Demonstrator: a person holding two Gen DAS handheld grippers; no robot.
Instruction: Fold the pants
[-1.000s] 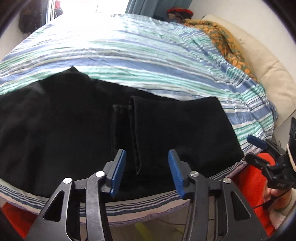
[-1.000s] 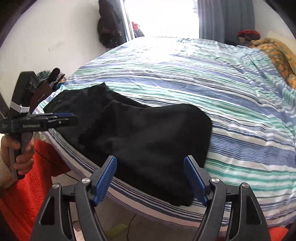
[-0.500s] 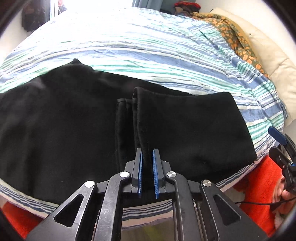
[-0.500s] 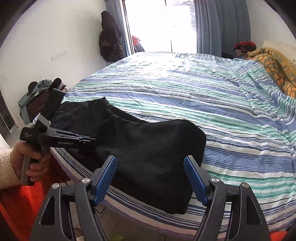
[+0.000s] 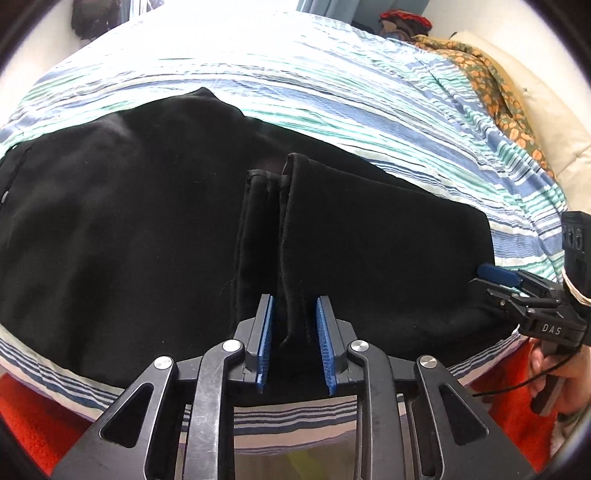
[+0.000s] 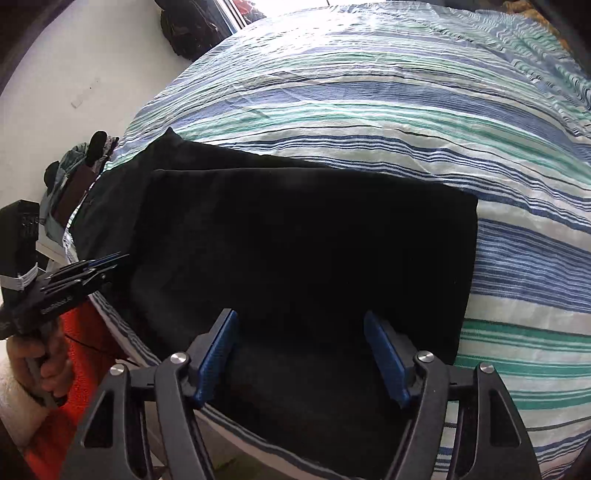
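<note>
Black pants lie on the striped bed near its front edge, with the leg part folded over to the right. My left gripper is nearly shut on the folded leg hems at the near edge; cloth fills the gap between the blue pads. My right gripper is open, its fingers straddling the near edge of the folded pants at their right end. The right gripper also shows in the left wrist view, and the left gripper shows in the right wrist view.
The striped blue, green and white bedspread stretches far behind the pants. An orange patterned blanket and a cream pillow lie at the far right. Red-orange cloth hangs below the bed edge. Dark clothes hang by the wall.
My left gripper went from open to closed on the leg hems, and its jaws now stand slightly wider around the cloth. My right gripper moved forward and down over the pants' right end.
</note>
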